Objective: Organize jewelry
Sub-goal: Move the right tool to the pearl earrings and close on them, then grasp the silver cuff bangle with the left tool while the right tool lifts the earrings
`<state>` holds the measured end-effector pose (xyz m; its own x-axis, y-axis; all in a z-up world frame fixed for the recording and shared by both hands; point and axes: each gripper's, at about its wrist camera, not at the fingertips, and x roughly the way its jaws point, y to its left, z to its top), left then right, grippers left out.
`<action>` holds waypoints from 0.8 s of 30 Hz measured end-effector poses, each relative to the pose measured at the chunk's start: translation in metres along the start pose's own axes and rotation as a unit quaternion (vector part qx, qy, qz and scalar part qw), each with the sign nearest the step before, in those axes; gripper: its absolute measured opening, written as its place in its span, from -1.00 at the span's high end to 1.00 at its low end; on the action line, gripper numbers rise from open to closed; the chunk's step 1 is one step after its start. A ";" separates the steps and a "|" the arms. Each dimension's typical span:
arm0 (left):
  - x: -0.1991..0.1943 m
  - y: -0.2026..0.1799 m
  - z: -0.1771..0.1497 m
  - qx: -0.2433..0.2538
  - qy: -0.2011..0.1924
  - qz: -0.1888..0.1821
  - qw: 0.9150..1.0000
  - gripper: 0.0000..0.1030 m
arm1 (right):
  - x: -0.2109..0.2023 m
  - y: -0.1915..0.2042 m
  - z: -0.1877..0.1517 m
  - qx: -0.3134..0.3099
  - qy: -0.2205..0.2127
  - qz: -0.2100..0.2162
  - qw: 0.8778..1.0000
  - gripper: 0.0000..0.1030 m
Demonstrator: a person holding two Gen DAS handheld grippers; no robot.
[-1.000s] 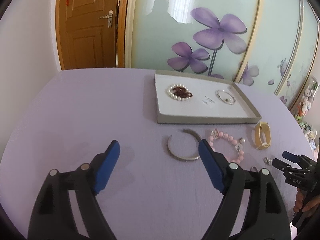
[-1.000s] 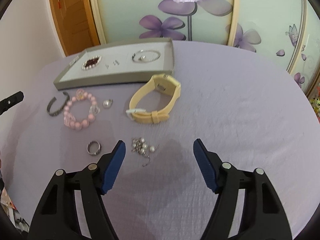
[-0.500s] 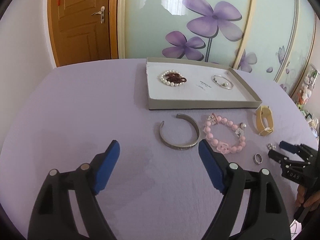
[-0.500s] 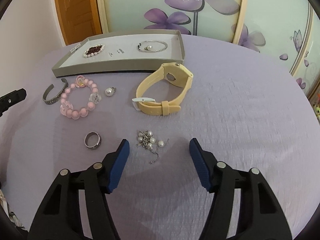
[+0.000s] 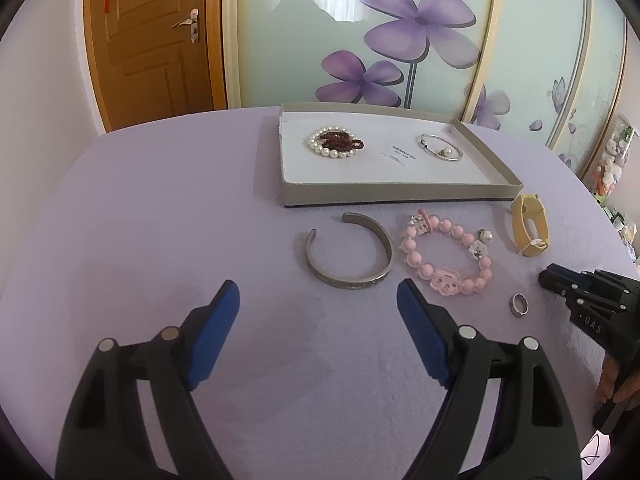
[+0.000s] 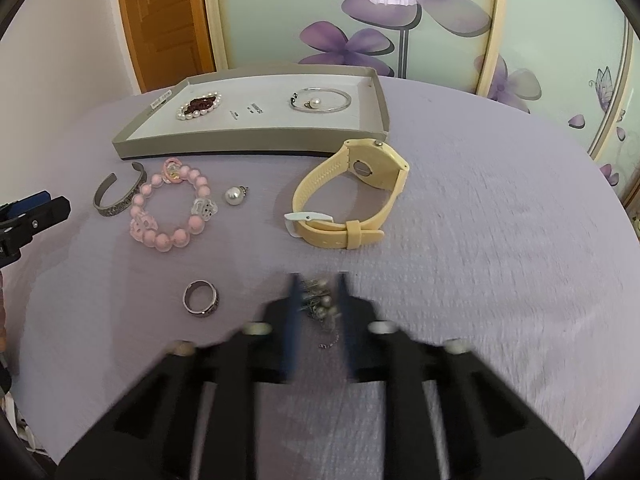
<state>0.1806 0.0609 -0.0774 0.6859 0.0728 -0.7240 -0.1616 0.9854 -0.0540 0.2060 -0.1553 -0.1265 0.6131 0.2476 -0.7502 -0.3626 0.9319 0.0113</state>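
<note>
A grey tray (image 5: pixel 400 194) (image 6: pixel 248 146) at the back holds a pearl bracelet (image 5: pixel 334 146) and a thin silver bangle (image 5: pixel 440 148). On the purple cloth lie a silver cuff (image 5: pixel 348 256) (image 6: pixel 116 196), a pink bead bracelet (image 5: pixel 448 258) (image 6: pixel 172 210), a silver ring (image 5: pixel 519 305) (image 6: pixel 200 297), a loose pearl (image 6: pixel 234 195) and a yellow watch (image 5: pixel 530 230) (image 6: pixel 352 196). My left gripper (image 5: pixel 318 300) is open and empty, just short of the cuff. My right gripper (image 6: pixel 318 300) is blurred, its jaws closed in around a pearl cluster chain (image 6: pixel 320 300).
The table's round edge curves close on the left and right. A wooden door (image 5: pixel 152 40) and a glass panel with purple flowers (image 5: pixel 400 32) stand behind it. The right gripper also shows in the left wrist view (image 5: pixel 580 292).
My right gripper has moved forward over the pearl cluster and its jaws have closed in around it. My left gripper stayed open and backed off slightly from the cuff.
</note>
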 end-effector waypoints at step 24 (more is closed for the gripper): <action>0.058 -0.020 0.022 -0.082 0.069 0.027 0.994 -0.62 | -0.038 -0.040 0.018 0.059 -0.052 0.037 0.996 0.79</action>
<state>0.2387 0.0489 -0.1032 0.5710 0.0919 -0.8158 -0.3175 0.9411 -0.1162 0.2102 -0.1967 -0.0866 0.6591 0.3369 -0.6724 -0.3278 0.9333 0.1464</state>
